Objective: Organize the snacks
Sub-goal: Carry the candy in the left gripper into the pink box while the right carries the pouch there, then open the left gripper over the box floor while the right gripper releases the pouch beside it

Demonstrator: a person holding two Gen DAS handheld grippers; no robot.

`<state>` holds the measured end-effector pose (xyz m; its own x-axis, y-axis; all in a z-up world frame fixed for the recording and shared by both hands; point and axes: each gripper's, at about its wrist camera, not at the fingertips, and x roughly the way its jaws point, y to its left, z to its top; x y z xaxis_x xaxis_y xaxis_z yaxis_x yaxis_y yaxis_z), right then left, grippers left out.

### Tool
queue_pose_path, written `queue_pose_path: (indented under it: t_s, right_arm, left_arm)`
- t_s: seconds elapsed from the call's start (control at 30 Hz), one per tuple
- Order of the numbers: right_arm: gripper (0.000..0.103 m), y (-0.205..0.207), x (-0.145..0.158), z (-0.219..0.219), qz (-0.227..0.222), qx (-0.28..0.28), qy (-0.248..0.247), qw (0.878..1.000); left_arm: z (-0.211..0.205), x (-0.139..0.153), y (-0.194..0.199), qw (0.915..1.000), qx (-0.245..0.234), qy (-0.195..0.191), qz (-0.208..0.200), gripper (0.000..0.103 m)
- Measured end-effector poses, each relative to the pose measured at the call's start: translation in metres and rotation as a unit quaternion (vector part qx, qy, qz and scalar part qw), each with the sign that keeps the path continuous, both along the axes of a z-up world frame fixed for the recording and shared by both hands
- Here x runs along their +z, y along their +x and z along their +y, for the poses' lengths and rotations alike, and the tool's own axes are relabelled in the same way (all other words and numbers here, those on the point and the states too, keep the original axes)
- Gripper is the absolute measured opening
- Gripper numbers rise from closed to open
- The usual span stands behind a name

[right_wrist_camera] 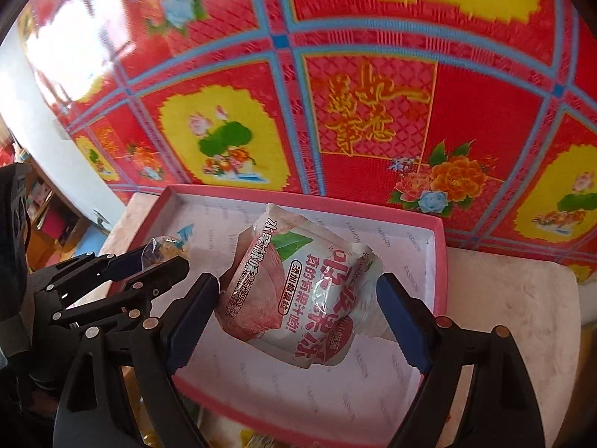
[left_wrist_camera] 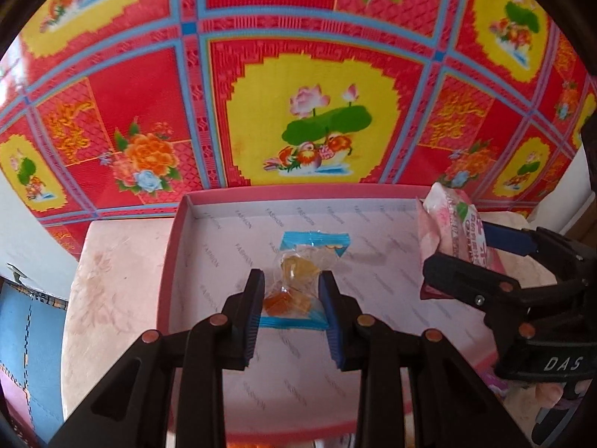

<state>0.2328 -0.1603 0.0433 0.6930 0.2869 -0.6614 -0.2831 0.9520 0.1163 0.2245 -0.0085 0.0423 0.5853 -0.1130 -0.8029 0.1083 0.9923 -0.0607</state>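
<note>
A shallow pink box point(left_wrist_camera: 175, 246) with a white printed lining sits on a pale stool top; it also shows in the right wrist view point(right_wrist_camera: 442, 261). My left gripper point(left_wrist_camera: 291, 298) is shut on a clear candy packet with blue ends point(left_wrist_camera: 298, 280), held over the box floor. The packet also shows in the right wrist view point(right_wrist_camera: 164, 246), held by the left gripper point(right_wrist_camera: 160, 257). My right gripper point(right_wrist_camera: 298, 298) is shut on a pink and white jelly cup packet point(right_wrist_camera: 298, 287), held over the box's right half. It shows in the left wrist view point(left_wrist_camera: 455, 239), gripped by the right gripper point(left_wrist_camera: 481, 250).
The pale pink marbled stool top point(left_wrist_camera: 112, 283) carries the box. Behind it lies a red floral mat with blue stripes and yellow panels point(left_wrist_camera: 309, 119). A blue object point(left_wrist_camera: 30, 336) sits low at left. Shelves with clutter point(right_wrist_camera: 48, 212) stand at far left.
</note>
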Motion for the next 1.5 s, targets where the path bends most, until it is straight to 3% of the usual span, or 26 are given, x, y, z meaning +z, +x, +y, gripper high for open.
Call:
queue_pose_path:
  t_s: [0.5, 0.77, 1.1, 1.5]
  right_arm:
    - [0.088, 0.026, -0.017, 0.005, 0.010, 0.001, -0.009, 1.000]
    - [0.089, 0.030, -0.016, 0.005, 0.001, -0.005, -0.011, 1.000]
    - [0.089, 0.012, 0.002, -0.002, -0.019, -0.005, -0.002, 1.000]
    - [0.089, -0.029, 0.019, -0.003, -0.032, -0.008, -0.002, 0.999]
  left_arm:
    - [-0.008, -0.027, 0.028, 0.9997, 0.002, 0.002, 0.023, 0.032]
    - [-0.003, -0.037, 0.037, 0.9993, 0.012, -0.007, 0.033, 0.044]
    - [0.002, -0.020, 0.021, 0.9998, 0.012, -0.008, 0.014, 0.044]
    - [0.018, 0.015, -0.035, 0.9998, 0.020, -0.004, -0.010, 0.044]
